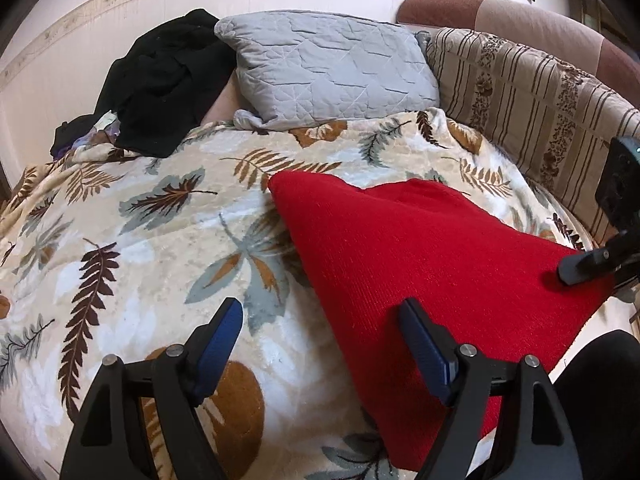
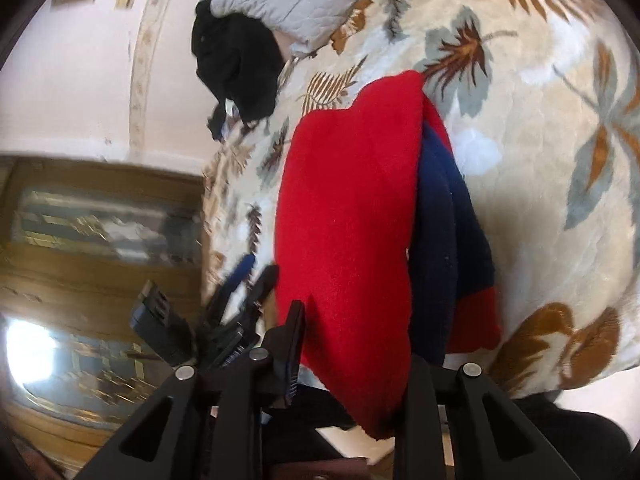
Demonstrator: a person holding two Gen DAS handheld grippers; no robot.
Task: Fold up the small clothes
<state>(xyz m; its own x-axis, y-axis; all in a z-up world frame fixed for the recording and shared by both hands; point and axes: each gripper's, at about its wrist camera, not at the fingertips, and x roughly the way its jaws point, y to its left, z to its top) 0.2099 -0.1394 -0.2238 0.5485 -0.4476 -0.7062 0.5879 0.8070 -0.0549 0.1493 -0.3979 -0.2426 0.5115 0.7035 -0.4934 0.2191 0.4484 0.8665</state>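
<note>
A red knit garment (image 1: 432, 264) lies folded on the leaf-print blanket (image 1: 140, 240). My left gripper (image 1: 320, 320) is open just above the blanket, its right finger over the garment's near edge and its left finger over bare blanket. My right gripper (image 1: 576, 268) shows at the far right, resting on the garment's right corner. In the right wrist view the red garment (image 2: 344, 220) with a navy inner part (image 2: 444, 240) fills the space between the right gripper's fingers (image 2: 292, 344); the right gripper (image 2: 352, 360) is open with the cloth lying between its spread jaws. The left gripper (image 2: 256, 276) shows beyond it.
A grey quilted pillow (image 1: 328, 68) and a pile of black clothes (image 1: 168, 80) lie at the head of the bed against the wall. A striped cushion (image 1: 532, 92) lines the right side. A wooden cabinet (image 2: 100, 240) stands beside the bed.
</note>
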